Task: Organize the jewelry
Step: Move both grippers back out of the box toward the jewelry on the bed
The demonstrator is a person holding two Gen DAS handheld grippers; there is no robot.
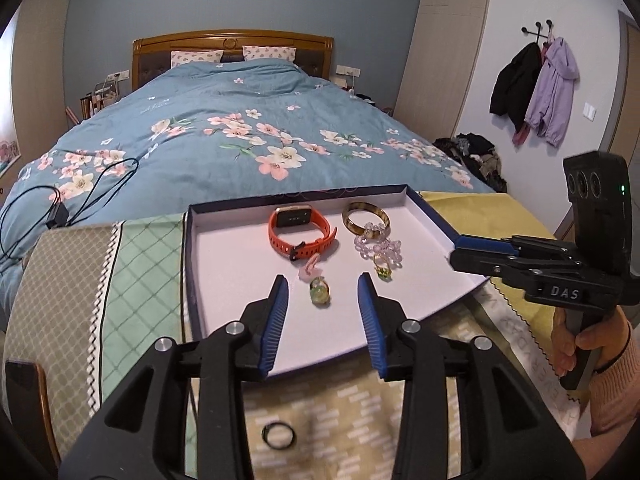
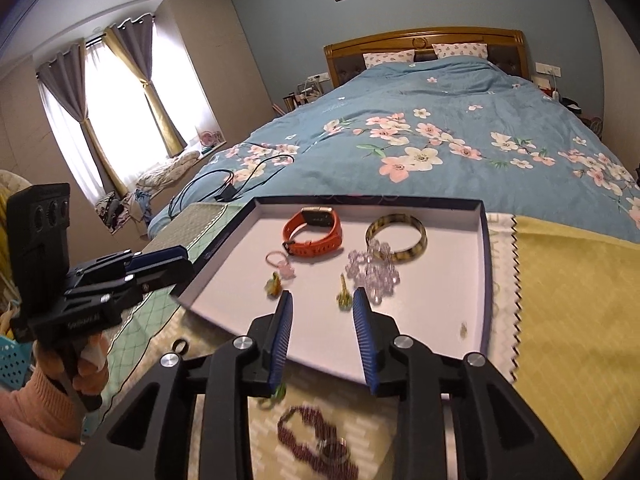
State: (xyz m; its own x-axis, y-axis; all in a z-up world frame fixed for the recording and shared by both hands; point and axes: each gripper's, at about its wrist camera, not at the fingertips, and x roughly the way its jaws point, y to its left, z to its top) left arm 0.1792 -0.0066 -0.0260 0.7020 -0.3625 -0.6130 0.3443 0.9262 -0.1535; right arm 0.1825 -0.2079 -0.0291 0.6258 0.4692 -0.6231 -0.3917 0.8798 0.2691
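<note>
Jewelry lies in a shallow tray (image 1: 192, 280) on patterned cloths (image 1: 132, 264) before a floral-quilted bed (image 1: 248, 120).
Both the left gripper (image 1: 322, 286) and the right gripper (image 2: 322, 304) gape empty; blurred beads (image 2: 316, 436) lie off-tray, half hidden.

"DAS" marks the right gripper (image 1: 454, 250) (white letters).

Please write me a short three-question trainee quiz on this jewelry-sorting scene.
1. True or false: the orange watch lies inside the tray.
2. Which piece lies outside the tray, on the cloth? A) tortoiseshell bangle B) dark beaded bracelet C) clear bead bracelet
3. Fill in: the left gripper and the right gripper both have ____ jaws, holding nothing.

Key: 1 true; 2 B; 3 open.
</note>
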